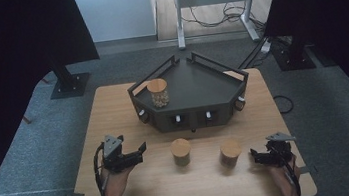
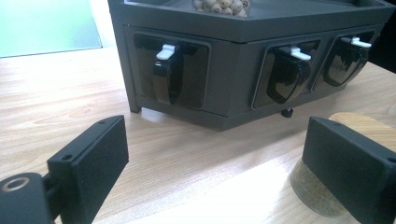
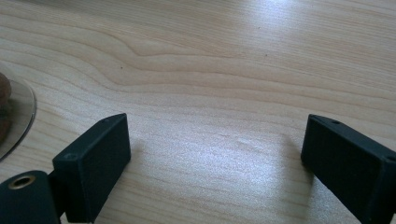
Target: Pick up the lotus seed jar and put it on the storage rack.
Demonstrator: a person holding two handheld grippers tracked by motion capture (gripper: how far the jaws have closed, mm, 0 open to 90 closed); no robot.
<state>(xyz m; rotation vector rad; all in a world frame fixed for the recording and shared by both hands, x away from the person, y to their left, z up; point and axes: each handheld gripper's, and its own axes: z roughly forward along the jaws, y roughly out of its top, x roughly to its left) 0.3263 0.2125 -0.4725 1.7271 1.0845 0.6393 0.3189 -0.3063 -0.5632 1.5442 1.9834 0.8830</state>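
Near the front-left corner of the wooden table (image 1: 113, 105), the left gripper (image 1: 138, 150) hangs in the person's left hand (image 1: 114, 178), its claw released with nothing between the jaws. In the left gripper view the same open jaws frame bare wood, with the rack's 3 black dispenser cups (image 2: 170, 77) ahead.

Just right of it, towards the front edge, stand 2 cork-lidded jars: the left jar (image 1: 181, 151) near the middle of the table, the right jar (image 1: 230, 152) beside it and apart from it.

Behind them, at the back edge, sits the dark angular rack (image 1: 196, 83), and a 3rd jar (image 1: 157, 92) rests on its top at the left.

Near the front-right corner, the right gripper (image 1: 256, 156) lies low in the right hand (image 1: 281, 173), claw released and empty, just right of the right jar without touching it.
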